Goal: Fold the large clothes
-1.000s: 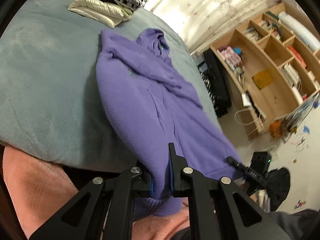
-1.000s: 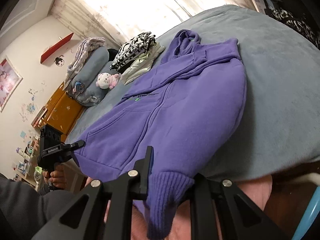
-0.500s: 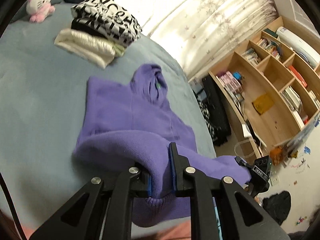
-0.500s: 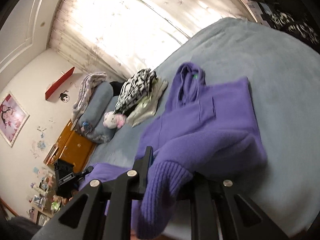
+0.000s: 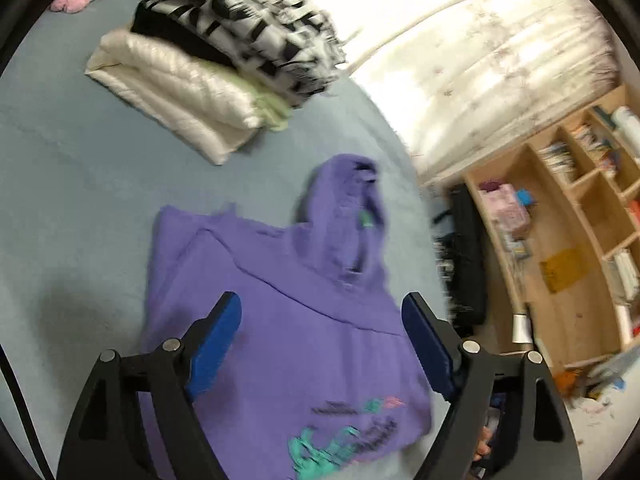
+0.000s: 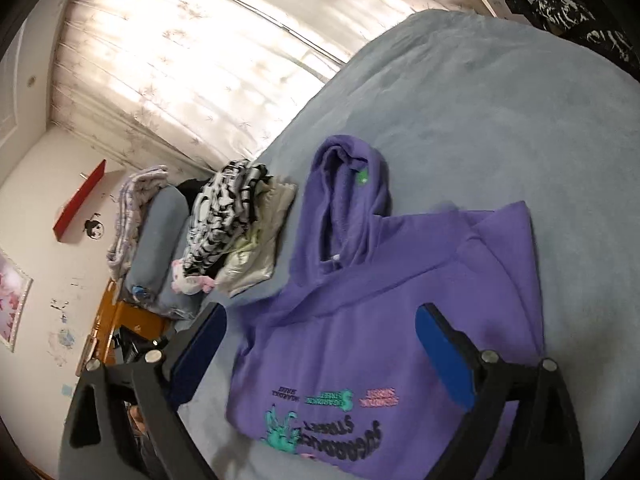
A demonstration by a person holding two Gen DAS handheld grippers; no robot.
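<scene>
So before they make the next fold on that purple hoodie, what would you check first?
1. Left claw let go of the hoodie: ok, its jaws are opening with no cloth pinched.
2. Right claw let go: ok, its jaws are opening with nothing pinched.
3. Bottom half folded up, print facing up: ok.
4. Hood lying flat beyond the fold: ok.
5. Hoodie clear of the folded pile: ok.
6. Sleeves tucked underneath: cannot tell.

purple hoodie (image 6: 400, 320), upside-down print, "STREET" legible, rest unreadable
</scene>
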